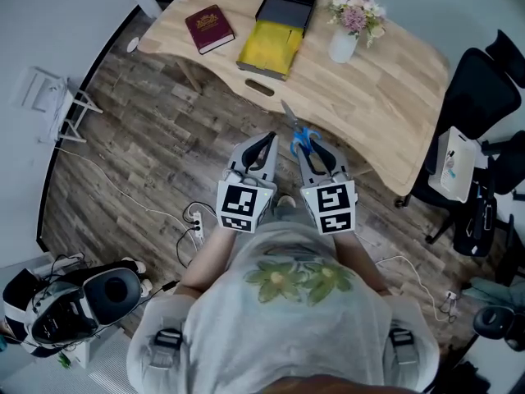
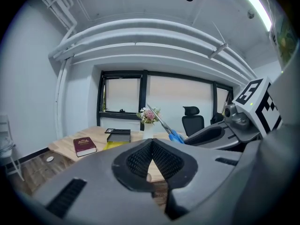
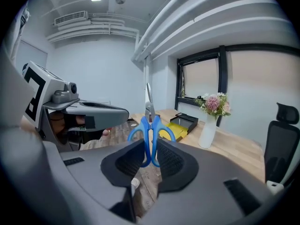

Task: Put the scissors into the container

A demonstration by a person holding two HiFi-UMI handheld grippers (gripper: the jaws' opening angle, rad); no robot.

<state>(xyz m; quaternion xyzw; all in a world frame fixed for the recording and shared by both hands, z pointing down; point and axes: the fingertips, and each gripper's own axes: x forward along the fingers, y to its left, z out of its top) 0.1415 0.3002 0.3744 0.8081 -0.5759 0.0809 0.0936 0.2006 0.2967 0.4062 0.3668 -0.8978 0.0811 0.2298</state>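
Right tongs pinch the blue-handled scissors, blades pointing up. Left tongs are pressed together, empty. The black container sits at upper centre on the counter.

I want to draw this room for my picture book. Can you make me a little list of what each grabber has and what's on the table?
Right gripper: shut on the scissors, blue handles between the jaws, blades pointing up and forward
Left gripper: shut, nothing in it
Table: wooden, ahead of the person
On the table: red book, black box, yellow tray next to it, white vase of flowers
Scissors put away: not yet
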